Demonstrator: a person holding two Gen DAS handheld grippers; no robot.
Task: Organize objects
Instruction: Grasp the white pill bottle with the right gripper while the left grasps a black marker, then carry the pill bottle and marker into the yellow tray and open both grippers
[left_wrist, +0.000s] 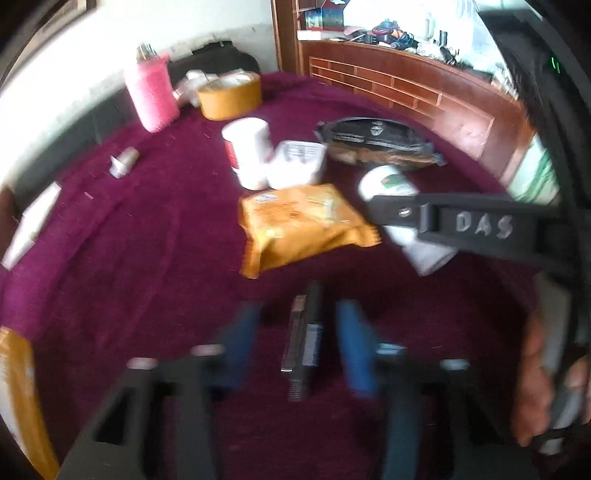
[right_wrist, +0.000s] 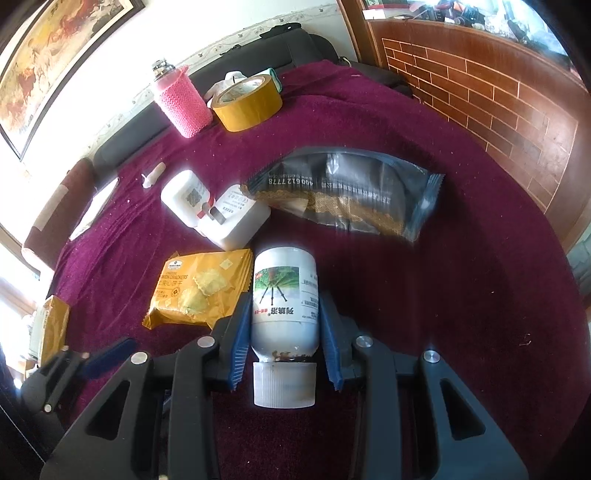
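Note:
My right gripper (right_wrist: 284, 314) is shut on a white bottle (right_wrist: 285, 302) with a green label, cap toward the camera, held over the maroon cloth (right_wrist: 461, 280); the bottle also shows in the left wrist view (left_wrist: 388, 184). A yellow cracker pack (right_wrist: 199, 291) lies just left of it, also seen from the left wrist (left_wrist: 303, 225). My left gripper (left_wrist: 299, 332) is open, its blue pads apart on either side of a small dark flat object (left_wrist: 304, 332) on the cloth. That view is blurred.
Two white boxes (right_wrist: 218, 210), a dark snack bag (right_wrist: 354, 192), a yellow tape roll (right_wrist: 247, 103) and a pink-sleeved bottle (right_wrist: 181, 99) lie farther back. A wooden cabinet (right_wrist: 498, 99) stands on the right. Another yellow pack (right_wrist: 55, 328) is at the left edge.

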